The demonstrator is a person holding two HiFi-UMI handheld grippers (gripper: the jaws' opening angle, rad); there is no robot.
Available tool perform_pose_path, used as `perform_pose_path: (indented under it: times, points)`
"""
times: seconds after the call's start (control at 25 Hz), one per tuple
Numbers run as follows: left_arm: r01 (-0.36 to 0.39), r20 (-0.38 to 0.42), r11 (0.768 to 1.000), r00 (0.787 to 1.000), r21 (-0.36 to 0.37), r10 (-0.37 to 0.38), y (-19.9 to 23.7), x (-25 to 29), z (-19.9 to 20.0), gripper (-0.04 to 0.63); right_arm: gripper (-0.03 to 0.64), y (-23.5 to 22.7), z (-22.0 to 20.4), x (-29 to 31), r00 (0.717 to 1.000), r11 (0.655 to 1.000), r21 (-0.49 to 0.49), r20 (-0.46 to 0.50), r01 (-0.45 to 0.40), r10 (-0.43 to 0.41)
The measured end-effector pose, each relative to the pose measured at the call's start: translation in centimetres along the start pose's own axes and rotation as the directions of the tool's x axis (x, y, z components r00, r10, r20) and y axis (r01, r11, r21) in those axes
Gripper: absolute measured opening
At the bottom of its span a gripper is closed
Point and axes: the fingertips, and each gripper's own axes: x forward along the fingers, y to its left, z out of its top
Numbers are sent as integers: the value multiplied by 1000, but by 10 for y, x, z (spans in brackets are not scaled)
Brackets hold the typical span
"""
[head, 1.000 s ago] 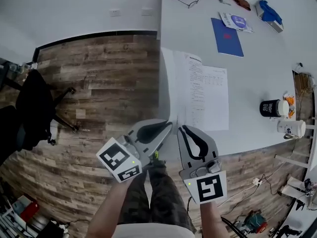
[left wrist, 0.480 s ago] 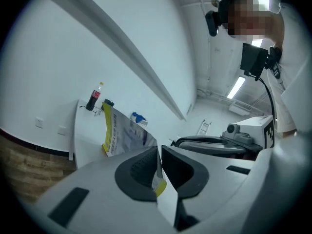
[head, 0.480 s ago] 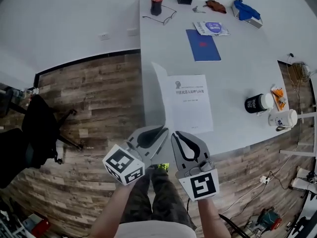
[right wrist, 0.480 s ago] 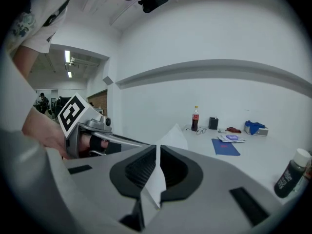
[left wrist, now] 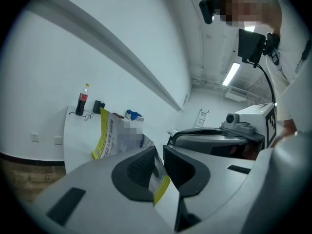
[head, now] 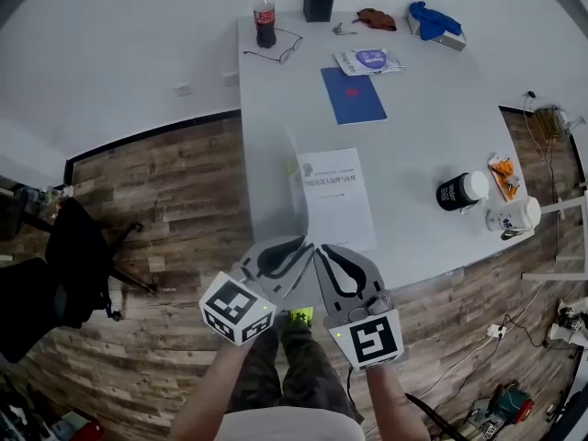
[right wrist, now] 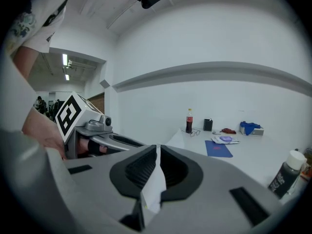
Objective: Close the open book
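Observation:
The book (head: 337, 197) lies on the white table (head: 432, 127), its white title cover facing up. One leaf (head: 293, 175) with a yellow edge stands up along its left side. Both grippers sit side by side at the book's near edge. My left gripper (head: 299, 246) has its jaws opening; the yellow-edged leaf (left wrist: 104, 134) runs between them (left wrist: 159, 152), and a thin gap shows beside it. My right gripper (head: 323, 249) is shut on a white sheet (right wrist: 155, 186) of the book, pinched between its pads (right wrist: 146, 165).
At the table's far end stand a cola bottle (head: 265, 16), glasses (head: 280, 51), a black pen holder (head: 318, 5), a leaflet (head: 369, 61), a blue notebook (head: 353, 95) and a blue cloth (head: 435, 16). A black jar (head: 457, 191) and white mug (head: 513, 217) stand right. An office chair (head: 69, 265) is left.
The open pages with printed tables have been covered: the white title cover now faces up. The raised leaf has swung toward the book. Both grippers rose, staying together at the near edge.

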Motion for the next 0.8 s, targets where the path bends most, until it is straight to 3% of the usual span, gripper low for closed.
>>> perform_pose_path:
  times: [0.4, 0.8]
  points:
    - [-9, 13, 1000, 1000, 9, 9, -10, 27, 9, 84, 23, -31, -2, -12, 1000, 1000, 15, 3, 0, -1]
    - [-7, 18, 999, 1000, 33, 7, -22, 57, 17, 87, 23, -66, -6, -22, 1000, 999, 41, 4, 20, -21]
